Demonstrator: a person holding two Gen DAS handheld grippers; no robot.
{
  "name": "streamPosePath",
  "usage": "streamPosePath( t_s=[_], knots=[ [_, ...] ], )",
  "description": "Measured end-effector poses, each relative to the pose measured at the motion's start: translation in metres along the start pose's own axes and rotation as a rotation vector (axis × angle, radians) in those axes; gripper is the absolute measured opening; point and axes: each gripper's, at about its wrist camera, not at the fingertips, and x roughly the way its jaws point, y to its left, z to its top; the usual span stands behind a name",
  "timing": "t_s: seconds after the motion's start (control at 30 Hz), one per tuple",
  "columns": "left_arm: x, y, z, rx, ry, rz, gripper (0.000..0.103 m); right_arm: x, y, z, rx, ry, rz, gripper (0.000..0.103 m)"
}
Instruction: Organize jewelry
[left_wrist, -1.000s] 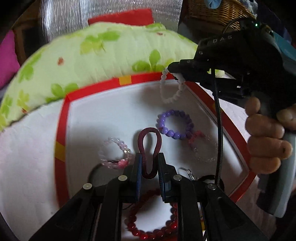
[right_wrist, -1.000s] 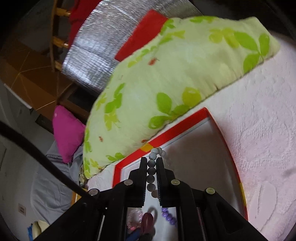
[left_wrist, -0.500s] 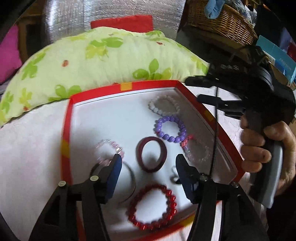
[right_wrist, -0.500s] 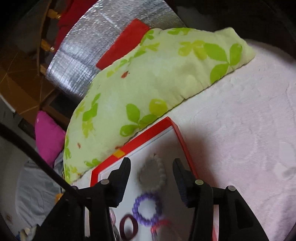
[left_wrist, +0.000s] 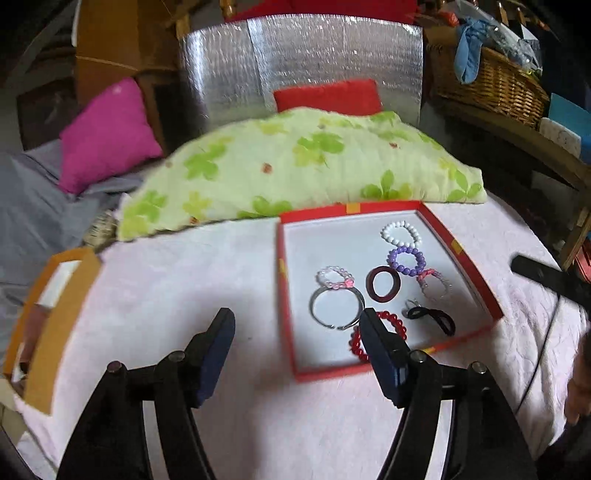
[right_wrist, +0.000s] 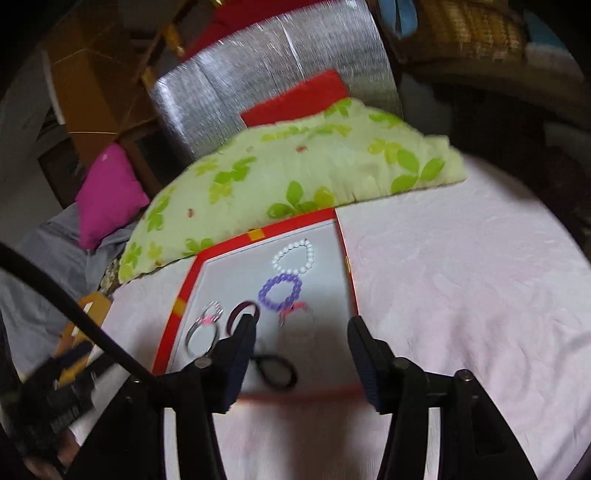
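both grippers are sitting with jaws spread wide and holding nothing. left gripper (left_wrist: 297, 349) is hovering over the pink bedspread (left_wrist: 177, 280), just left of the red tray (left_wrist: 286, 314); its right finger is overlapping the tray's near-left corner in view. right gripper (right_wrist: 301, 349) is hanging above the tray's near end.

all the jewelry is lying inside the tray on its white floor:
- white bead bracelet (left_wrist: 400, 234) at the far right, touching the purple bead bracelet (left_wrist: 406, 260) just nearer
- maroon ring bangle (left_wrist: 383, 284) mid-tray, beside the purple one
- pale pink bead bracelet (left_wrist: 335, 277) to the left, touching the silver bangle (left_wrist: 337, 308) in front of it
- clear bead bracelet with a pink bow (left_wrist: 436, 284) on the right side
- black loop, probably a hair tie, (left_wrist: 434, 318) near the front right
- red bead bracelet (left_wrist: 360, 341) at the front, partly hidden behind the left gripper's right finger

right wrist view is motion-blurred at the tray's near edge, so the front items are smearing there.

green floral pillow (left_wrist: 295, 173) is lying along the tray's far edge. orange box (left_wrist: 55, 325) is sitting at the bedspread's left edge, well apart from the tray.
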Motion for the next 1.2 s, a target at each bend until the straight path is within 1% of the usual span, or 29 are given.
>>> streamPosePath(
  t_s=[0.03, 0.17, 0.27, 0.37, 0.47, 0.63, 0.7, 0.8, 0.87, 0.97, 1.03, 1.2],
  knots=[
    [-0.008, 0.001, 0.000, 0.001, -0.010, 0.008, 0.071, -0.012, 0.006, -0.007, -0.021, -0.016, -0.005, 0.060],
    [-0.050, 0.001, -0.005, 0.016, -0.054, 0.044, 0.072, -0.066, 0.033, -0.035, -0.126, -0.059, -0.024, 0.061],
    [-0.081, 0.003, -0.010, 0.019, -0.088, 0.057, 0.072, -0.099, 0.048, -0.046, -0.169, -0.078, -0.032, 0.061],
    [-0.111, 0.007, -0.016, 0.007, -0.106, 0.053, 0.074, -0.133, 0.060, -0.051, -0.180, -0.092, -0.036, 0.064],
    [-0.136, 0.010, -0.021, -0.001, -0.128, 0.070, 0.088, -0.158, 0.073, -0.056, -0.192, -0.084, -0.036, 0.064],
    [-0.171, 0.012, -0.029, 0.006, -0.159, 0.100, 0.089, -0.188, 0.092, -0.068, -0.212, -0.060, -0.046, 0.064],
    [-0.181, 0.013, -0.034, 0.006, -0.157, 0.106, 0.089, -0.198, 0.098, -0.073, -0.215, -0.051, -0.042, 0.064],
    [-0.193, 0.013, -0.040, 0.000, -0.130, 0.106, 0.089, -0.212, 0.102, -0.079, -0.218, -0.058, -0.048, 0.064],
    [-0.199, 0.015, -0.042, -0.008, -0.119, 0.096, 0.089, -0.218, 0.105, -0.081, -0.227, -0.063, -0.053, 0.065],
    [-0.209, 0.018, -0.046, -0.024, -0.130, 0.091, 0.089, -0.227, 0.108, -0.083, -0.228, -0.064, -0.051, 0.065],
    [-0.212, 0.018, -0.046, -0.026, -0.129, 0.116, 0.089, -0.232, 0.109, -0.085, -0.221, -0.066, -0.046, 0.065],
    [-0.221, 0.016, -0.047, -0.004, -0.146, 0.150, 0.089, -0.232, 0.113, -0.086, -0.212, -0.059, -0.055, 0.065]
  ],
)
